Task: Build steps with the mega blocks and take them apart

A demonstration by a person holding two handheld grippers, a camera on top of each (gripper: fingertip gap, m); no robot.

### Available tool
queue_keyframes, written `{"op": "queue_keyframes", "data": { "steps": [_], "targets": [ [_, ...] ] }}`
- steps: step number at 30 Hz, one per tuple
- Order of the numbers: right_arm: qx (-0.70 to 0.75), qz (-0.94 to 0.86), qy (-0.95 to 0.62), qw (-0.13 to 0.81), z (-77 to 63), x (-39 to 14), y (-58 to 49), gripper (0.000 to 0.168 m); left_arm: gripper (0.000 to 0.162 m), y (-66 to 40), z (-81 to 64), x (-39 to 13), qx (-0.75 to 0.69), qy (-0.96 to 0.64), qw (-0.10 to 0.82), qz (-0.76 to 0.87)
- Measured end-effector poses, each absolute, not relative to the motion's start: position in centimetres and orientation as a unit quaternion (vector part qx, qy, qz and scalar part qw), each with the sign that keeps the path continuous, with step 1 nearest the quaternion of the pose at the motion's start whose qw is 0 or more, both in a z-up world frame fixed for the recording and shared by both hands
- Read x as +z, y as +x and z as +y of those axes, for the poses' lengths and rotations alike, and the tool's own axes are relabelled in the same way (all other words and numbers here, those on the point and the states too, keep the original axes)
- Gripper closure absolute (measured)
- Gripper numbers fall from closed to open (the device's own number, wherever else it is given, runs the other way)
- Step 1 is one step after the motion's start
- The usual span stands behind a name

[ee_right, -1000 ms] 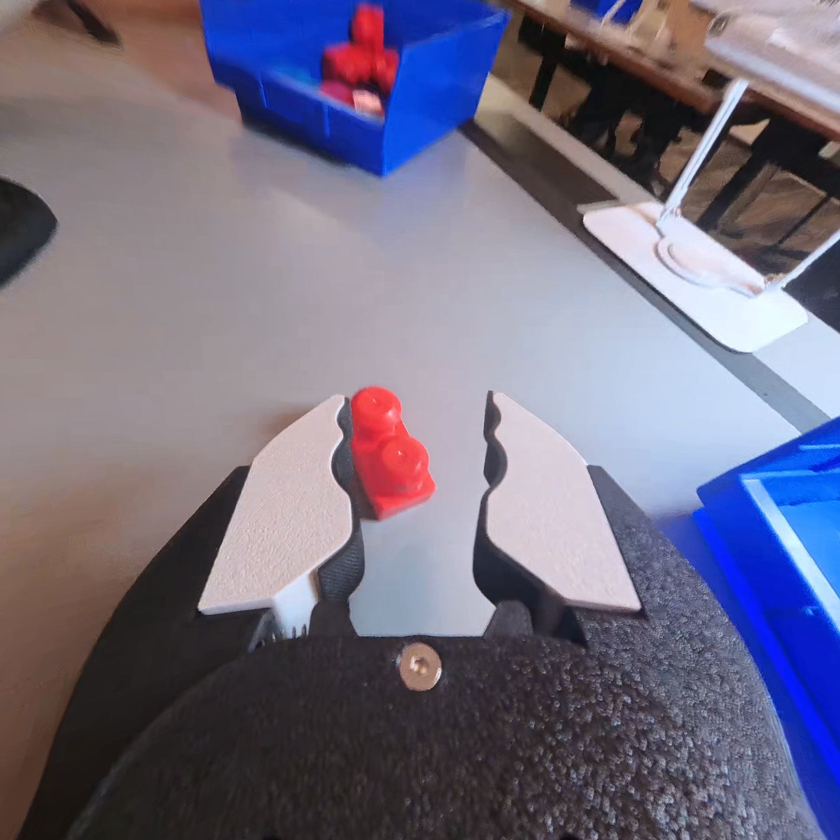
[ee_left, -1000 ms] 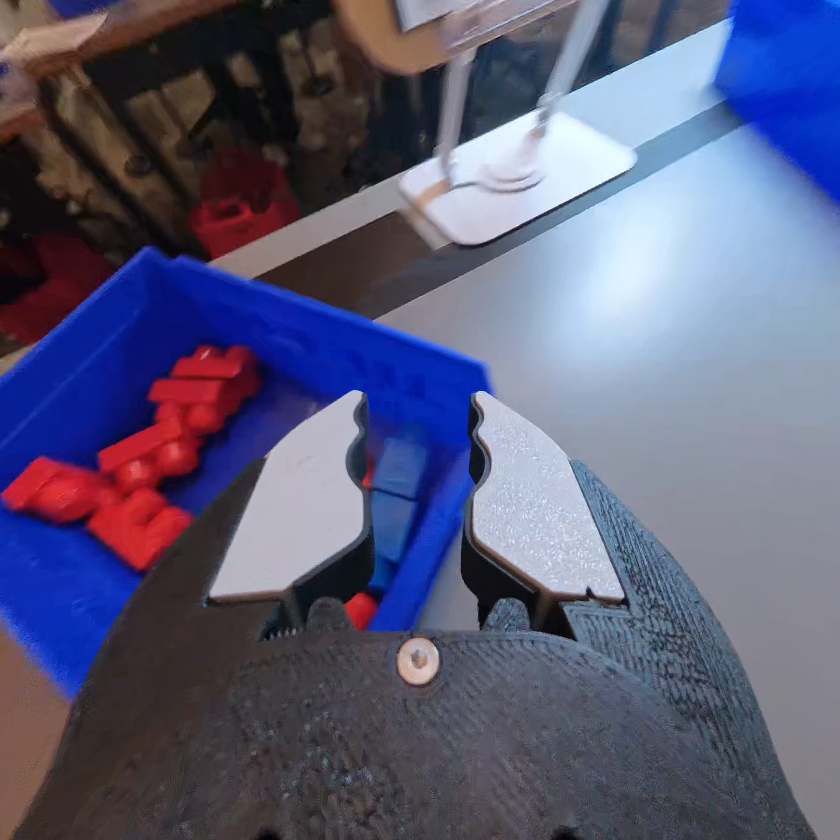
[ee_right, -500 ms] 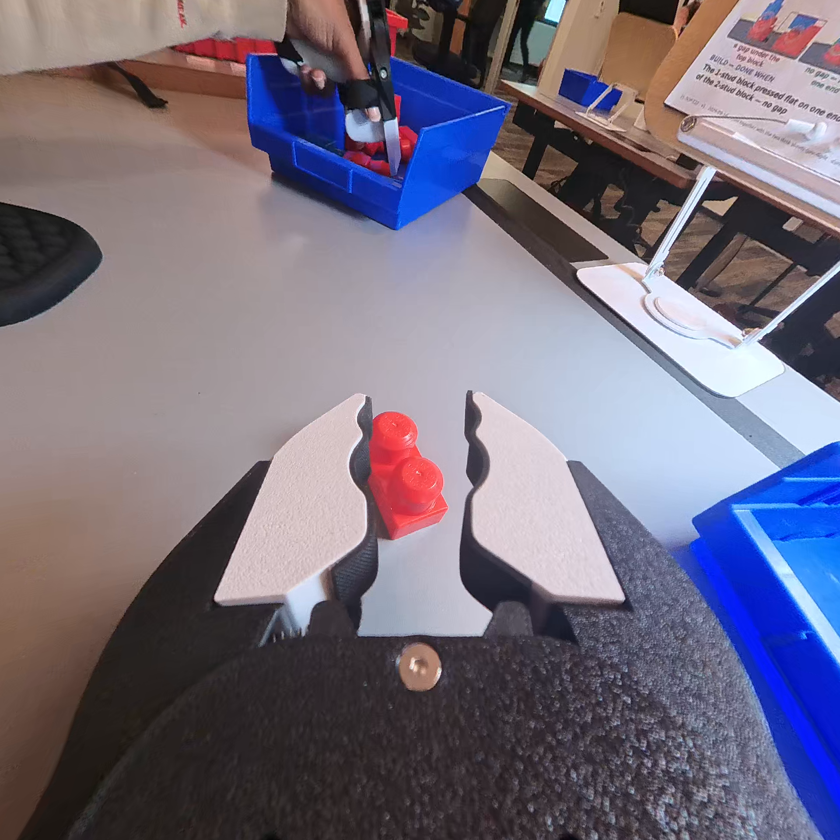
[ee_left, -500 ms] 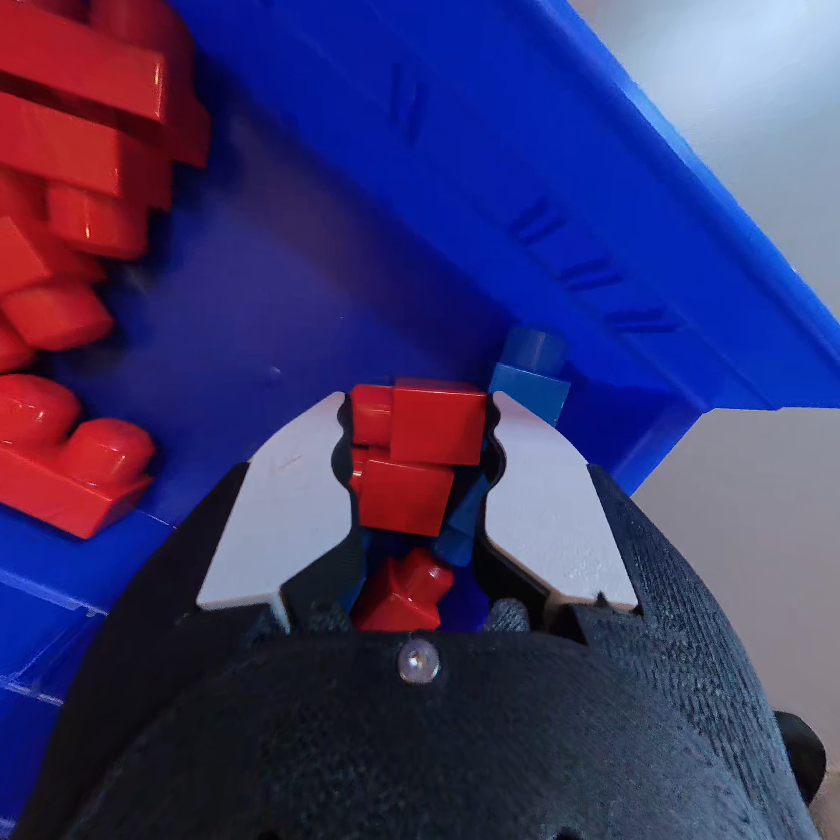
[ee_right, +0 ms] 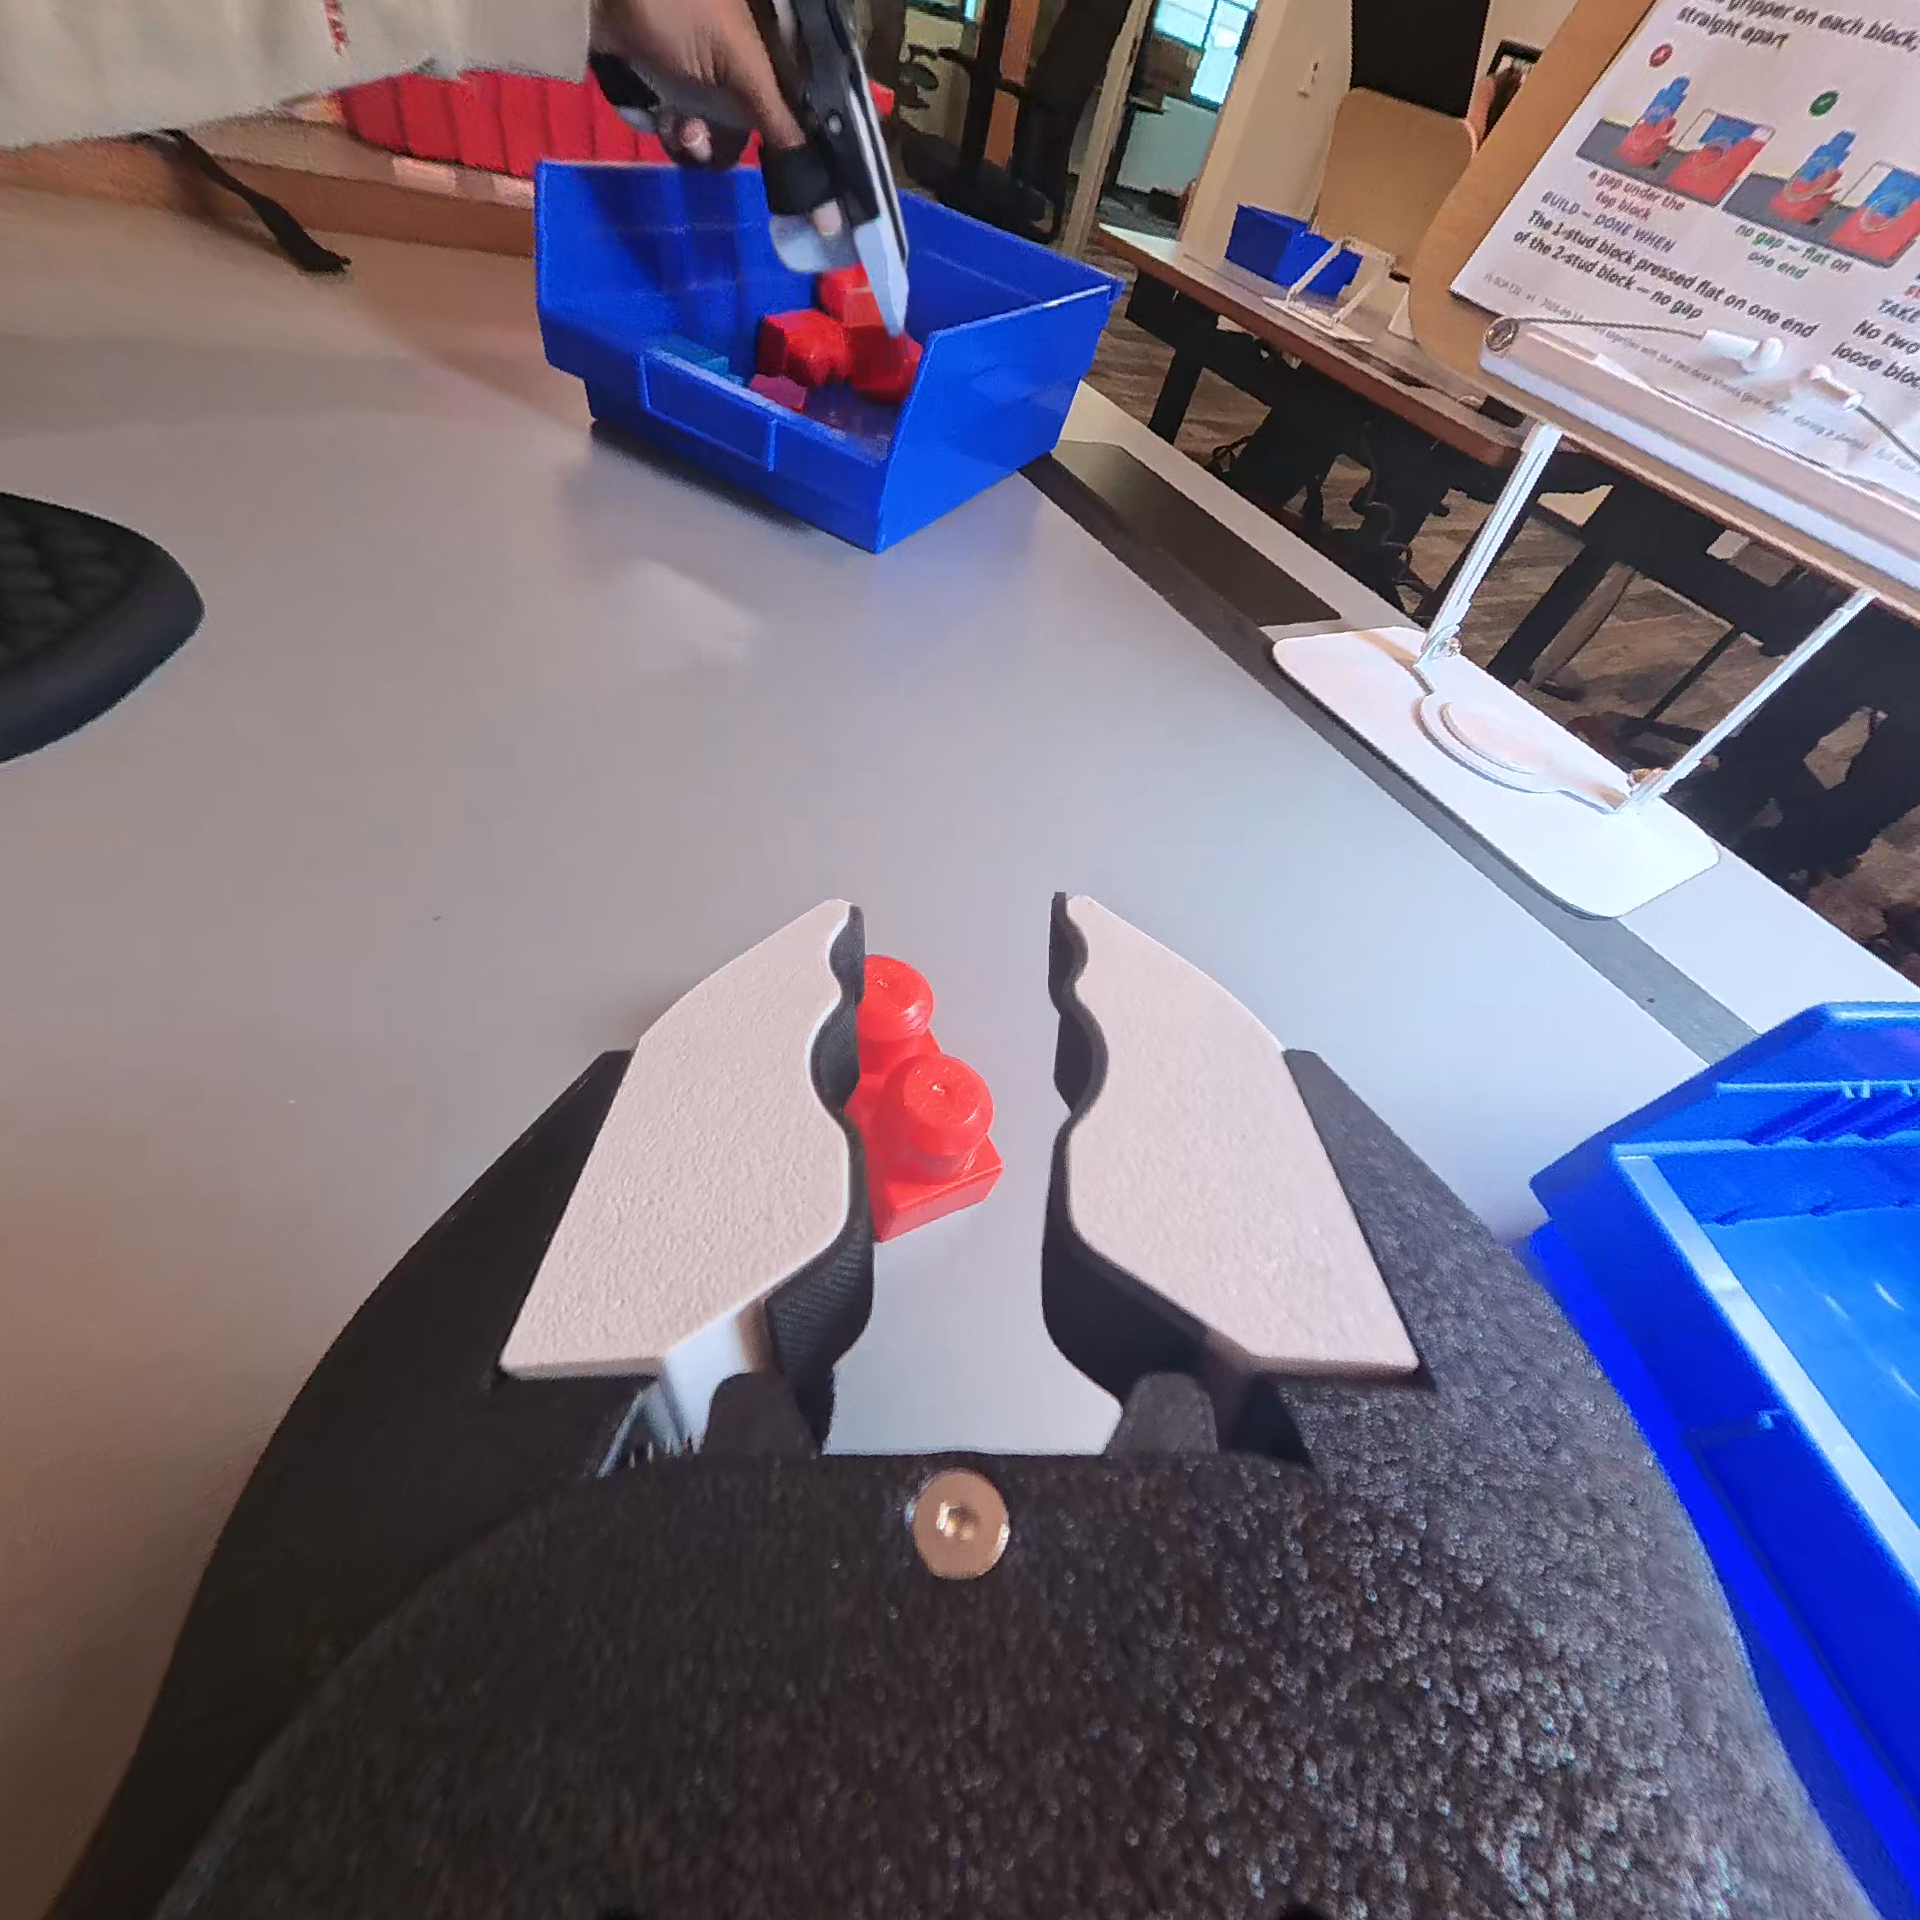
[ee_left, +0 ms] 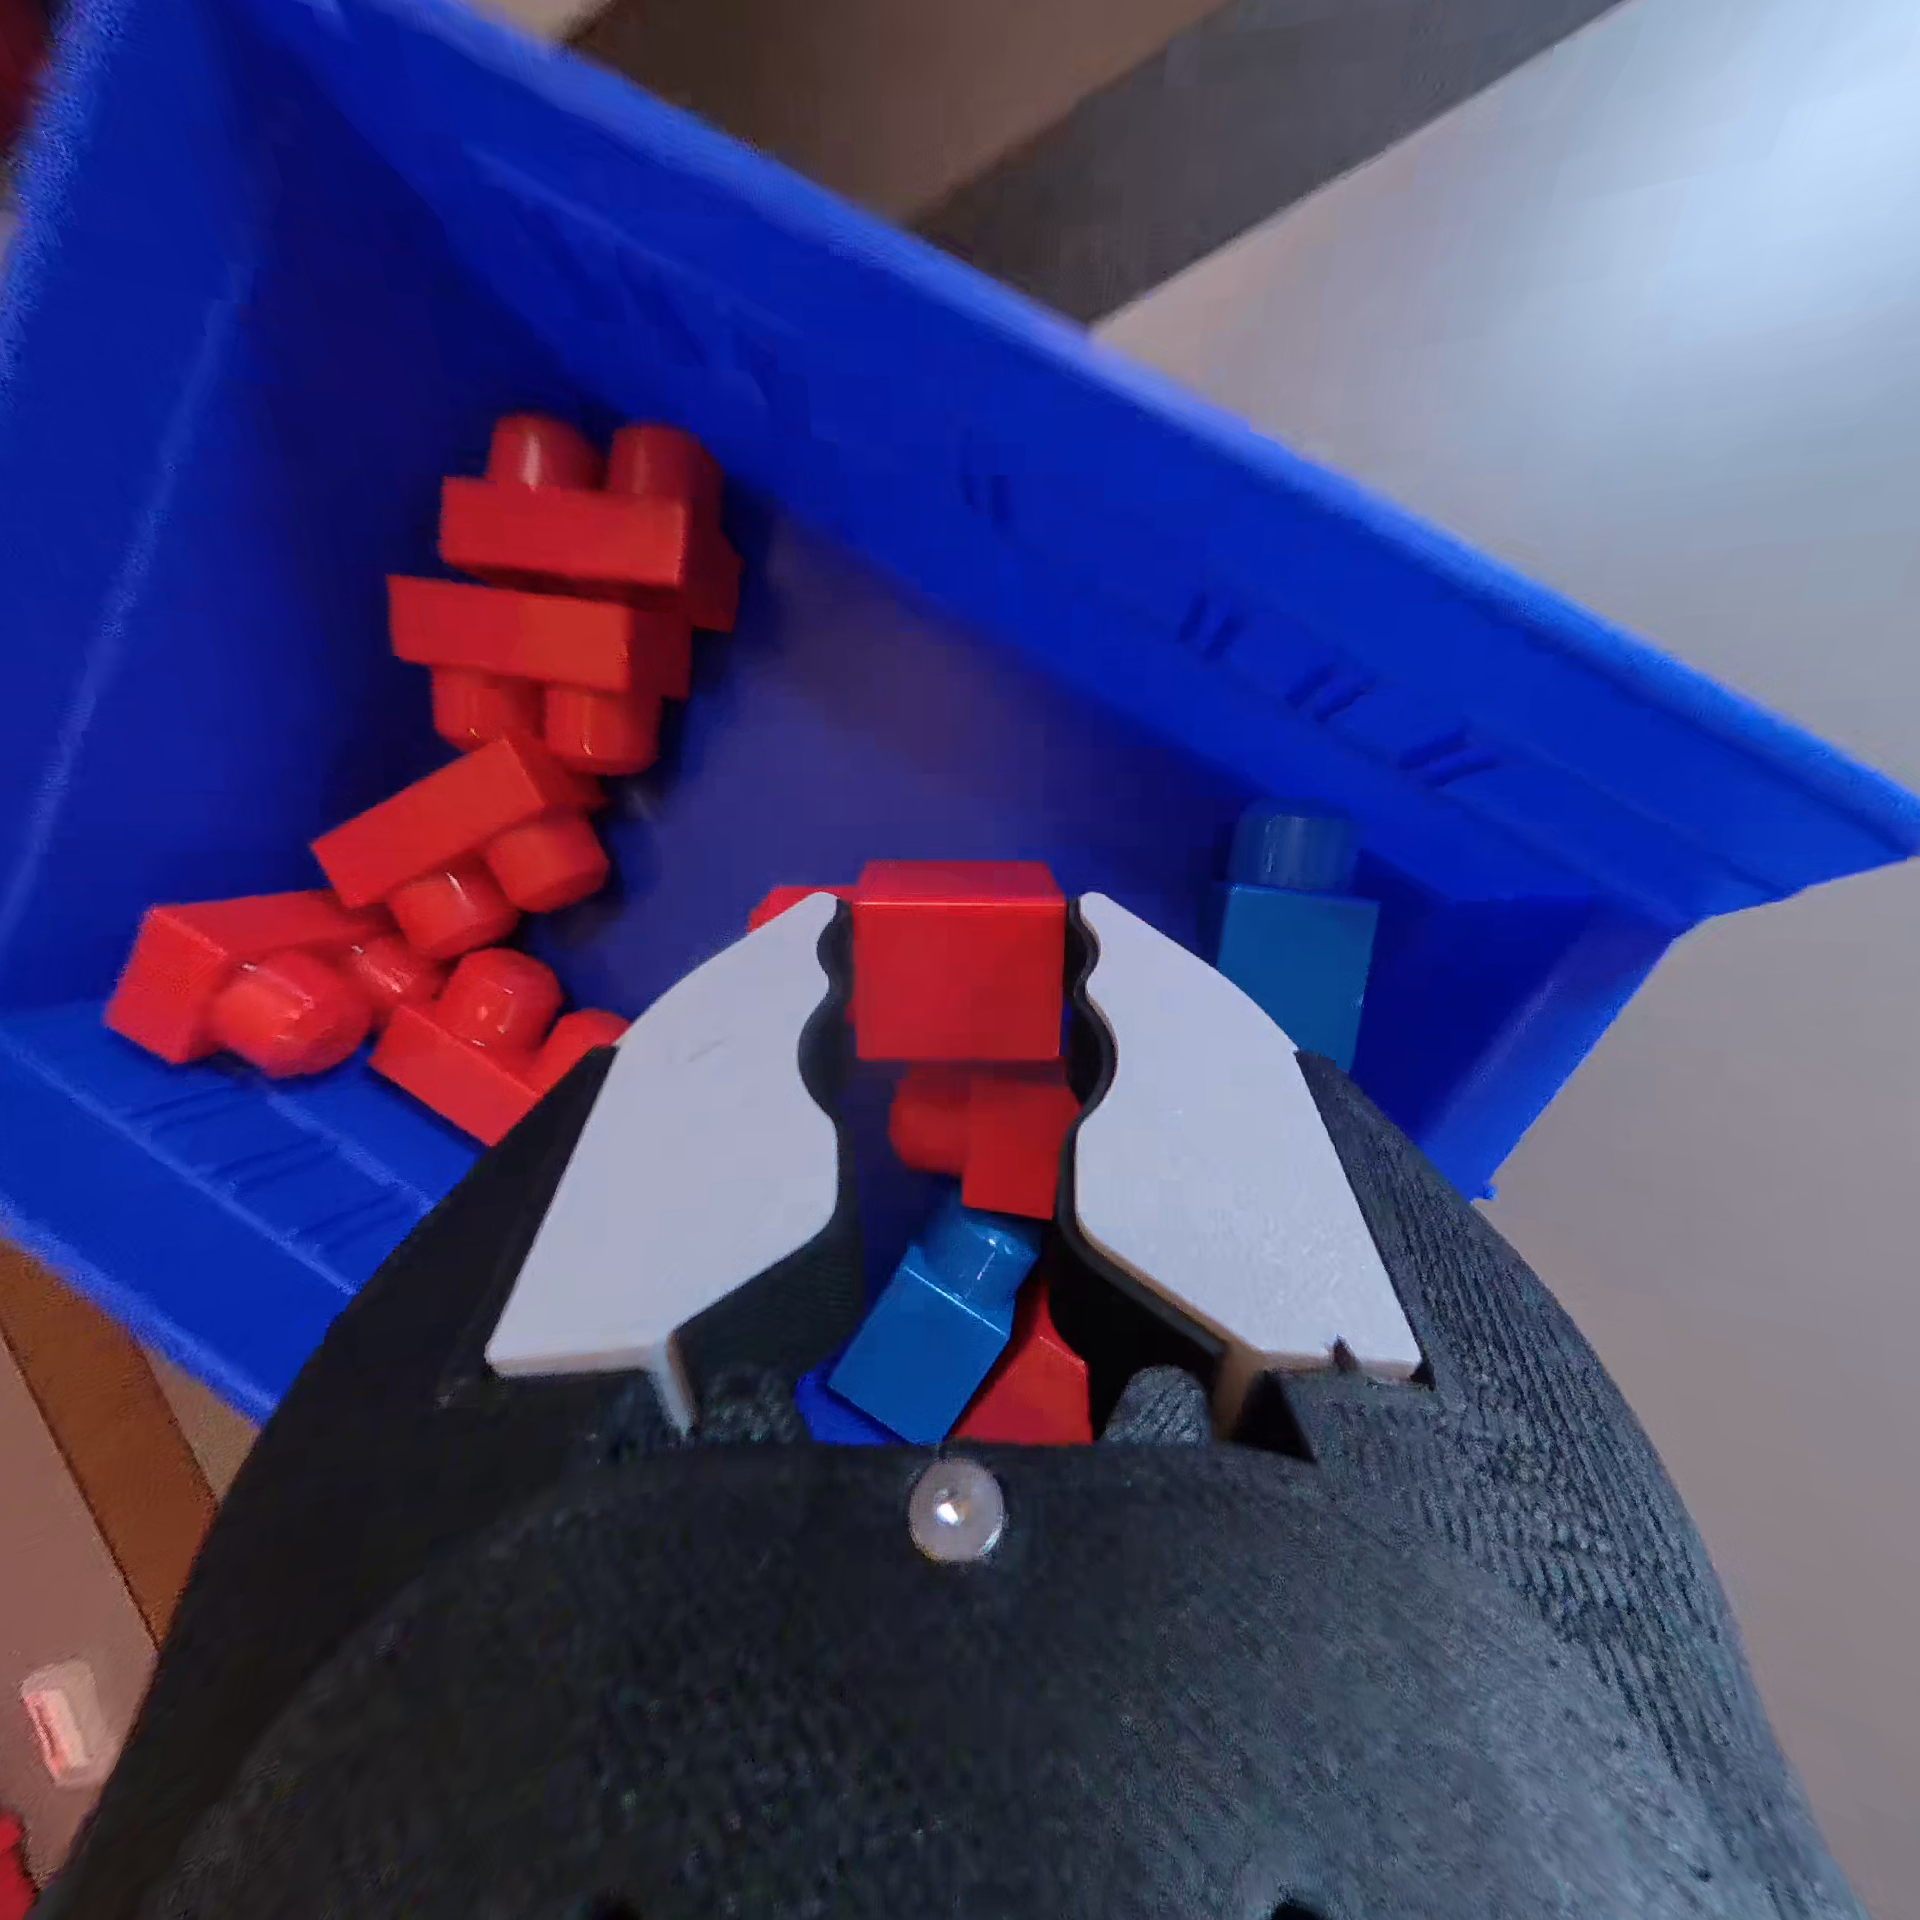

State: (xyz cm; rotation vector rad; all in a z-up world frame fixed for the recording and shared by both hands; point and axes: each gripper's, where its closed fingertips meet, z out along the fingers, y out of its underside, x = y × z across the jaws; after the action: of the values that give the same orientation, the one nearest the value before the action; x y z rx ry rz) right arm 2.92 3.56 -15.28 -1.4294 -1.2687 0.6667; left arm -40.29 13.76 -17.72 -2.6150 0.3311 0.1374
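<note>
Lifted slightly since half a second ago, the left gripper (ee_left: 958, 961) now carries a glossy red single-stud plastic block (ee_left: 958, 958) clear of the heap, its grey textured fingers (ee_left: 707, 1122) pressed flat against the cube's two smooth sides, a hold that likely leaves the hollow underside free for pressing down. It hangs inside the blue moulded plastic bin (ee_left: 1039, 436), where more red two-stud blocks (ee_left: 566, 582) lie jumbled toward ten o'clock and a blue single-stud block (ee_left: 1294, 925) stands at two o'clock against the ribbed wall.

Across the matte grey table (ee_right: 520, 727), the right gripper (ee_right: 956, 1023) has narrowed around a red two-stud block (ee_right: 925, 1101); its left finger touches the block, while a gap remains on the right, so it is not yet clamped. That block sits studs-up at the centre, probably waiting as the step's base. At twelve o'clock in the right wrist view, the left gripper (ee_right: 847, 260) shows in the bin.
</note>
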Motion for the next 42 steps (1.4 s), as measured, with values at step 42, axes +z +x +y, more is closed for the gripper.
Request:
{"op": "queue_keyframes", "data": {
  "steps": [42],
  "targets": [
    [0.246,-0.652,-0.525,0.488,-1.6,-18.9,-0.7,0.122,0.127,-2.7,-2.0,-20.8,-0.187,-0.717,0.419,0.524]
  ]
}}
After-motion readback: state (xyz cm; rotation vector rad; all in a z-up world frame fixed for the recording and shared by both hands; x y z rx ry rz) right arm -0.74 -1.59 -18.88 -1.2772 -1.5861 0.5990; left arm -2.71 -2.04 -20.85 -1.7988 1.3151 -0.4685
